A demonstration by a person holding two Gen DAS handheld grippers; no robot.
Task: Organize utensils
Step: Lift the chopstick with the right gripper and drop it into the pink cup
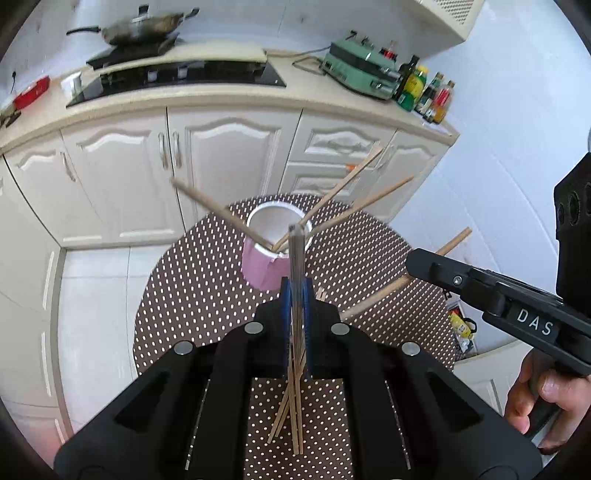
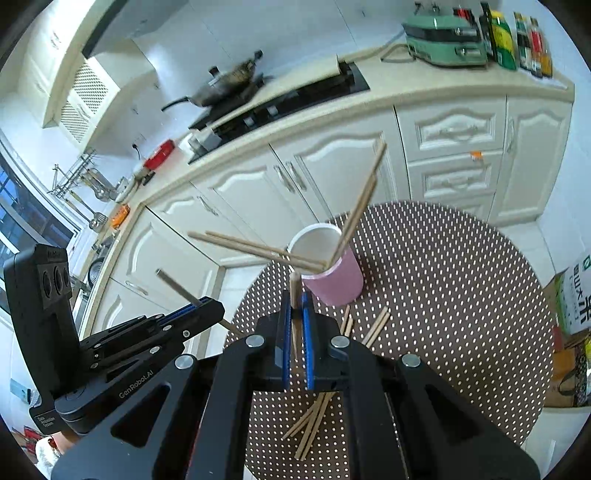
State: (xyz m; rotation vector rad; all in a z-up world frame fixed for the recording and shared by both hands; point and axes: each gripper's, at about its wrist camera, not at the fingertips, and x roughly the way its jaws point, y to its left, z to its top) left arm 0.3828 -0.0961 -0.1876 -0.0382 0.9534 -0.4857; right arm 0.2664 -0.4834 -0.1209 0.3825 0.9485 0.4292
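Observation:
A pink cup (image 1: 266, 266) (image 2: 338, 282) stands on the round dotted table (image 1: 177, 295) (image 2: 461, 295), with several wooden chopsticks (image 1: 343, 188) (image 2: 362, 195) leaning out of it. My left gripper (image 1: 296, 286) (image 2: 218, 308) is shut on a chopstick (image 1: 296, 254) (image 2: 173, 283) and held above the table, in front of the cup. My right gripper (image 2: 295, 295) (image 1: 410, 260) is shut on another chopstick (image 2: 294, 286) (image 1: 384, 293), also in the air near the cup. Several loose chopsticks (image 1: 291, 417) (image 2: 314, 417) lie on the cloth below both grippers.
Behind the table runs a counter (image 1: 229, 99) with white cabinets, a black hob (image 1: 184, 75), a wok (image 1: 140, 29), a green appliance (image 1: 362, 70) and bottles (image 1: 424, 88). A hand (image 1: 546, 391) holds the right gripper's handle. Boxes and bags (image 2: 572, 332) stand at the right of the table.

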